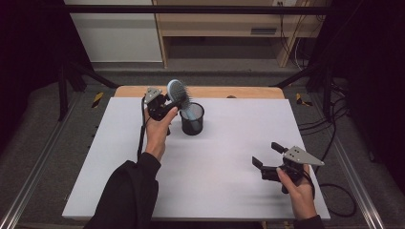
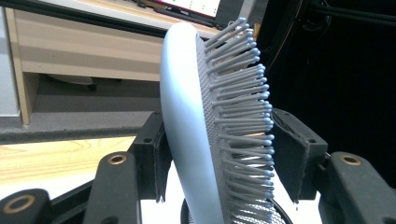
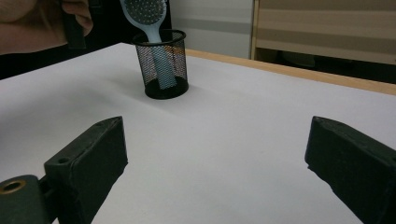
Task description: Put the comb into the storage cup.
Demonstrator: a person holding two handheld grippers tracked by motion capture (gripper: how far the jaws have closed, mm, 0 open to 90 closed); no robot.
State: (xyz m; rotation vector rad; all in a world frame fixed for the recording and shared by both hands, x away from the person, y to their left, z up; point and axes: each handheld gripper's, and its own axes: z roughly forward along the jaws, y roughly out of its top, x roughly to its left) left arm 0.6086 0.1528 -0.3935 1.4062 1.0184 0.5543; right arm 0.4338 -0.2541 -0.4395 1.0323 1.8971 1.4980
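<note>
The left gripper (image 1: pixel 168 102), jaws parted around the pale blue plastic paddle hairbrush (image 1: pixel 178 93), sits at the table's eleven o'clock. The brush's handle stands in the black mesh cup (image 1: pixel 192 119), its lower end veiled by mesh. The right gripper (image 1: pixel 268 162) gapes empty at four o'clock.

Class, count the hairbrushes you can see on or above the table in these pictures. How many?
1: the hairbrush stands handle-down in the mesh cup, its head between the left gripper's jaws.

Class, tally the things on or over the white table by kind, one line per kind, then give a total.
Hairbrush: 1
Mesh cup: 1
Hand-held tool: 2 (left tool, right tool)
Total: 4
</note>
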